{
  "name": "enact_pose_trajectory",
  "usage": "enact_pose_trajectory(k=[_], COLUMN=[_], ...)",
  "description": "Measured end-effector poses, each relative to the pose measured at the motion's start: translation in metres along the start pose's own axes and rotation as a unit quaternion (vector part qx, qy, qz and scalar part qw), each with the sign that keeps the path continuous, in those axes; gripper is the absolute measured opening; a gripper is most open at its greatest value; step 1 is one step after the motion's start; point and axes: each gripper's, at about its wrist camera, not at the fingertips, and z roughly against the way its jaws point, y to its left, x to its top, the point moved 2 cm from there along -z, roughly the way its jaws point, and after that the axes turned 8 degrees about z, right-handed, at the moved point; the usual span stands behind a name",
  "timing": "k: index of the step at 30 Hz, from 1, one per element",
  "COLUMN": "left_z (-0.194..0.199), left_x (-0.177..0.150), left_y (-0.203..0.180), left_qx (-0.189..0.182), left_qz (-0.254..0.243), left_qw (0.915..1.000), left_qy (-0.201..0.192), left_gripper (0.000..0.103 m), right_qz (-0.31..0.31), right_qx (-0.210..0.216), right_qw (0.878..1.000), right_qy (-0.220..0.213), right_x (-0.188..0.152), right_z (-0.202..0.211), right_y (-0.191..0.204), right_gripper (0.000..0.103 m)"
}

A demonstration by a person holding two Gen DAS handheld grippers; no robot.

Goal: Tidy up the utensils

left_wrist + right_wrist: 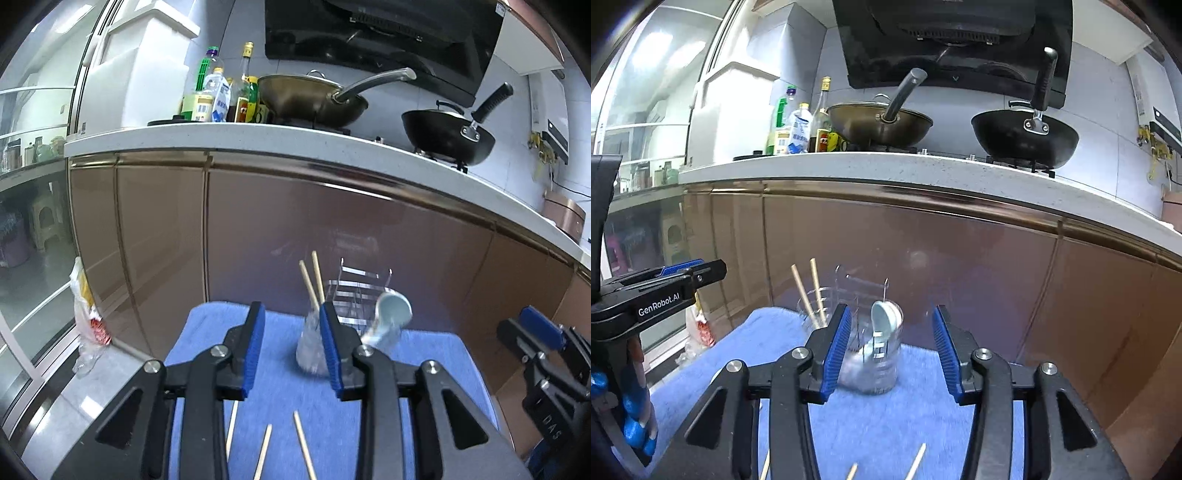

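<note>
My left gripper's right finger [330,347] covers part of the clear cup [312,347] holding two chopsticks [312,282]; its base looks blurred. Three loose chopsticks [303,445], on the towel nearer me than that cup, are cut by the bottom edge. The spoon [390,319] just beside the cup is smeared.

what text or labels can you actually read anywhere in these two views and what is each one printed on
"GenRobot.AI": white print on the black body of the left gripper, seen from the right wrist view.
"DAS": on the black body of the right gripper, seen from the left wrist view; possibly part of a longer word.
Labels on the bottles on the counter: too small and blurred to read.
</note>
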Motion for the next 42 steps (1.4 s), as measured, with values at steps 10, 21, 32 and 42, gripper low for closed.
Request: enact_pose_trajectory(k=[10, 21, 32, 42], left_z=[0.056, 0.089, 0.1, 0.088], left_x=[-0.021, -0.036, -0.041, -0.044], left_y=[0.009, 0.025, 0.033, 0.035], left_qx=[0.002, 0.007, 0.009, 0.01], left_qz=[-0.007, 0.0, 0.0, 0.004], left_qw=[0.9998, 0.9994, 0.9992, 0.9982], left_qy=[0.019, 0.034, 0.04, 0.06], left_gripper=[0.029, 0.029, 0.03, 0.03], right_qz=[0.004, 0.013, 0.017, 0.017], right_qx=[-0.008, -0.015, -0.02, -0.019], right_qw=[1.0, 0.999, 0.999, 0.998], right_qy=[0.013, 0.025, 0.03, 0.051], right_x=[-0.014, -0.029, -0.033, -0.042], right_z=[0.056, 0.095, 0.108, 0.1], right_y=[-0.001, -0.002, -0.006, -0.007], right_gripper=[0.046, 0.046, 0.046, 0.046])
